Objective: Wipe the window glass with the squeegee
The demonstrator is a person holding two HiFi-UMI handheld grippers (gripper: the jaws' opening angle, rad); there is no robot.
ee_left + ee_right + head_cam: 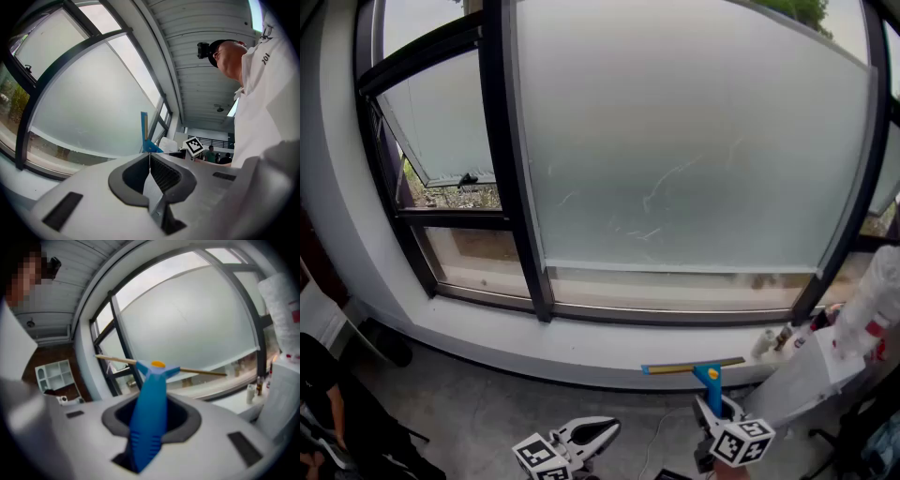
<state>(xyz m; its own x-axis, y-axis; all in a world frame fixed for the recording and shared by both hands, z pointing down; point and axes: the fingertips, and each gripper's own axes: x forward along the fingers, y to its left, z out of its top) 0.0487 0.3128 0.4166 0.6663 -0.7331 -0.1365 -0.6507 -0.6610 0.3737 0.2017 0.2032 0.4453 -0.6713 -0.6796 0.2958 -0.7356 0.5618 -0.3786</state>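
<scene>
The frosted window glass fills the head view inside a dark frame. Below the sill I hold up a squeegee with a blue handle and a brass-coloured blade. The blade lies level, short of the glass. My right gripper is shut on the handle, which the right gripper view shows as a blue handle clamped between the jaws, with the blade ahead. My left gripper hangs low at the left of it, shut and empty. In the left gripper view the left gripper has its jaws together, and the squeegee stands beyond them.
A side window at the left is tilted open. A white stand and a white roll crowd the right, with small bottles on the sill. A person in black sits at the lower left. A white shelf stands by the wall.
</scene>
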